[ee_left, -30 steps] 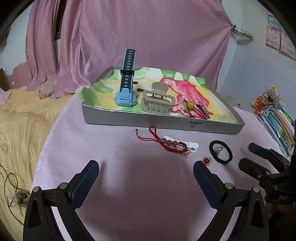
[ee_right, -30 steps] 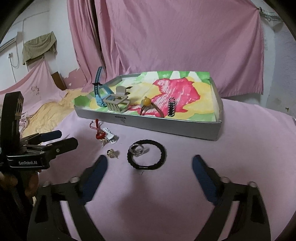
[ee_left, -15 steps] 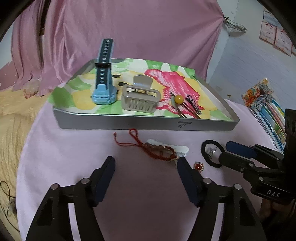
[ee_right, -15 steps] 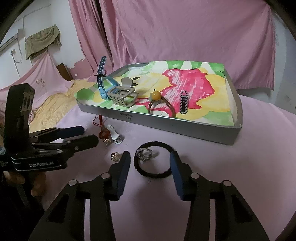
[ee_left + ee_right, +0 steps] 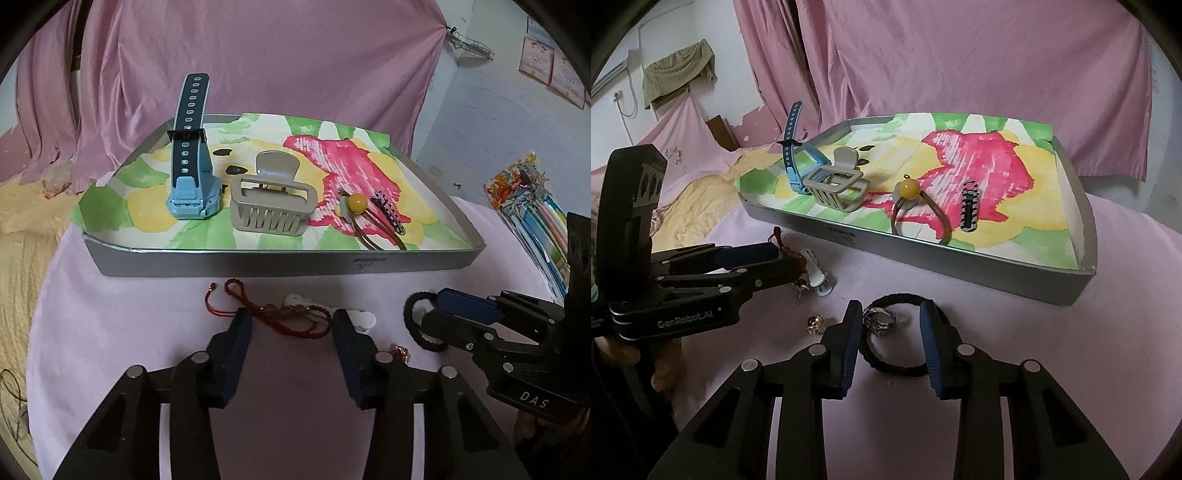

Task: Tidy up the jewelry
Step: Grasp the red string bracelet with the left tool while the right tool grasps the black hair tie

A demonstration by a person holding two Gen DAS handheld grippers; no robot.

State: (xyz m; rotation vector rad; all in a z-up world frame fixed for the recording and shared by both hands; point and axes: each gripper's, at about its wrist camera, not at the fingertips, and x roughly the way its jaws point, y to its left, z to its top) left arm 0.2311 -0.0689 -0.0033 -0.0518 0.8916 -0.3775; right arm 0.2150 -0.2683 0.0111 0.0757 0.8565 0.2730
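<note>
Left gripper (image 5: 291, 325): jaws apart, astride the red cord bracelet (image 5: 280, 314) on the pink cloth (image 5: 129, 332); nothing clamped.
Right gripper (image 5: 890, 325): jaws parted around the silver ring (image 5: 881, 319), which lies inside the black hair tie (image 5: 897, 343) — no contact visible.
Small gold charm (image 5: 814, 323): at 9 o'clock of the ring, just beside it.
Tray (image 5: 236, 264): at 12 o'clock of both grippers; holds the blue watch (image 5: 190, 173), the beige claw clip (image 5: 273, 206), the amber-bead bangle (image 5: 360, 210) and the dark hair clip (image 5: 388, 210) — all on a flower-painted liner.
</note>
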